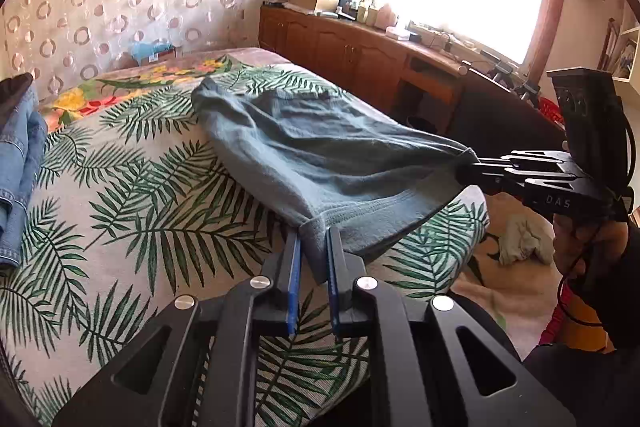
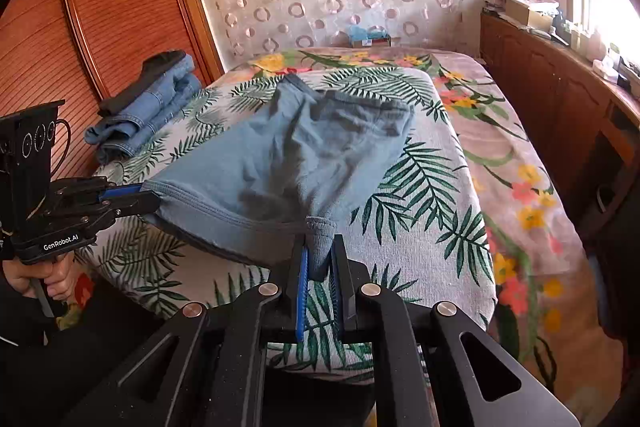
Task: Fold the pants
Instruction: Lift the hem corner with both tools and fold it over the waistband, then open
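Both grippers pinch the near hem of the blue-grey pants over the bed.

The left gripper (image 1: 314,233) clamps one hem corner, the right gripper (image 2: 320,241) the other, so the near edge of the pants (image 1: 304,147) hangs lifted while the far part rests on the palm-leaf blanket (image 1: 132,187). Beyond, folded denim (image 2: 148,107) lies at the bed's edge, perhaps with a dark garment on top.

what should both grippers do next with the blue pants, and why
Probably carry the gripped hem forward over the far end. The left gripper and right gripper each pinch a near corner of the blue pants, lifted off the leaf-print cover, while the far end lies flat.
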Motion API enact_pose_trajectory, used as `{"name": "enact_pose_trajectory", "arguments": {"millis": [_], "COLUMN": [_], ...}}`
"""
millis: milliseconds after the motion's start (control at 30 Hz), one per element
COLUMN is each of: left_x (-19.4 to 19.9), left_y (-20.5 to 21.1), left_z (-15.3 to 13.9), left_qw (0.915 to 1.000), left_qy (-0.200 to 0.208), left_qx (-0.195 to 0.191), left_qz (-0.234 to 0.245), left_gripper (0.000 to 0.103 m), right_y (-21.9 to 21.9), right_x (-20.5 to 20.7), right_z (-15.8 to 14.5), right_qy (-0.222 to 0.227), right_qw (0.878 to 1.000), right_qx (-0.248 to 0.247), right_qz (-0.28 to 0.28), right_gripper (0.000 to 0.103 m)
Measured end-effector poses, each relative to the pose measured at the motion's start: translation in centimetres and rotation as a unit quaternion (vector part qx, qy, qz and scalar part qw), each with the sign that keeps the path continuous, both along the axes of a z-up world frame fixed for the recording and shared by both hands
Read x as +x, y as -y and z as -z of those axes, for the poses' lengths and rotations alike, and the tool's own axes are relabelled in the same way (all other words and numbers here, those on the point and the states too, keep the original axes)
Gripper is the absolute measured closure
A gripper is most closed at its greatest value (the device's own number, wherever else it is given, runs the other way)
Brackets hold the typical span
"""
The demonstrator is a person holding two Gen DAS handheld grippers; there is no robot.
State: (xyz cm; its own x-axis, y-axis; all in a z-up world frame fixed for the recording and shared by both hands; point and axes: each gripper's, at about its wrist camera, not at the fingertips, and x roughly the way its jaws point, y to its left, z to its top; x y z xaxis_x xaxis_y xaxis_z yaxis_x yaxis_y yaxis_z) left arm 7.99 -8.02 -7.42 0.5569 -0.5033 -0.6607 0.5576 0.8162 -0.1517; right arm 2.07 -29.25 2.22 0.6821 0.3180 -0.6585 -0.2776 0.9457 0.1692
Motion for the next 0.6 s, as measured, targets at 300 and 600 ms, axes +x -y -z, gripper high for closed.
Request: {"name": "enact_pose_trajectory", "arguments": {"millis": [300, 600], "left_x": [-1.6, -2.6], "left_y": [0.1, 0.0], "left_z": [-3.7, -6.3], "left_qw": [0.9992, 0.9976], "left_qy": [0.039, 0.065], "left_qx": [-0.008, -0.020], "left_qz": [0.008, 0.013], "left_gripper": [0.091, 0.091], "right_y": [-0.3, -0.6], "right_x": [-1.6, -3.1], "right_z": [-2.0, -3.6], "right_qy": [0.026, 0.060], "right_qw": [1.000, 0.998], "right_qx": [-0.002, 0.008], "right_qz": [-0.003, -0.014], "right_gripper": [0.093, 0.093]}}
